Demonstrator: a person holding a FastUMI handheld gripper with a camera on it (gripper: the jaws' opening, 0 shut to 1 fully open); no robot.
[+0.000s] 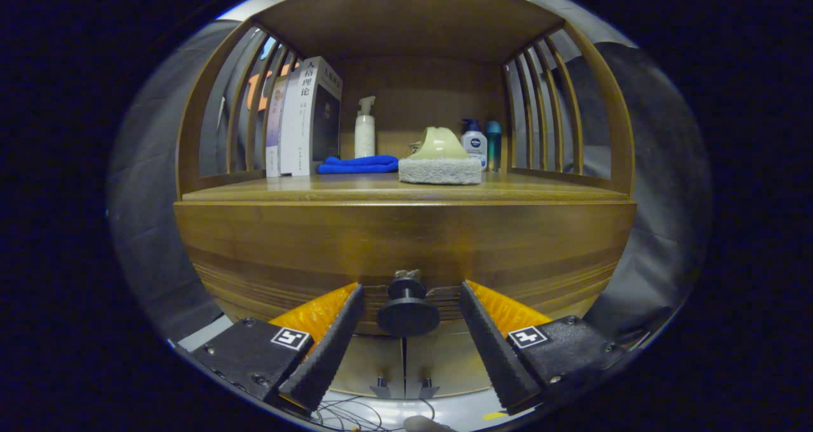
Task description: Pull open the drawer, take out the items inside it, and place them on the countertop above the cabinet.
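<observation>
The gripper is level and faces the wooden cabinet head-on, its two ridged black fingers spread wide apart. The black round drawer knob sits between them, roughly centred in the gap, with clear space on both sides, so neither finger touches it and nothing is gripped. Orange padding shows behind each finger, and a small square marker sits on each black finger base.

The drawer front is the broad brown wood panel just beyond the fingertips, flush with the cabinet and closed; whatever is inside it is hidden. Below the knob, two lower cabinet doors meet at a thin vertical seam, and thin wires lie on the pale floor near the bottom.

Above the drawer runs the countertop, inside an open shelf with slatted wooden sides. At its far left, several books stand upright. Right of them a folded blue cloth lies flat, with a white spray bottle standing behind it against the back wall. Nearer the middle, a green-topped scrubbing sponge rests on the counter. Behind it to the right stand a white pump bottle with a blue top and a slim teal bottle, just beside each other.
</observation>
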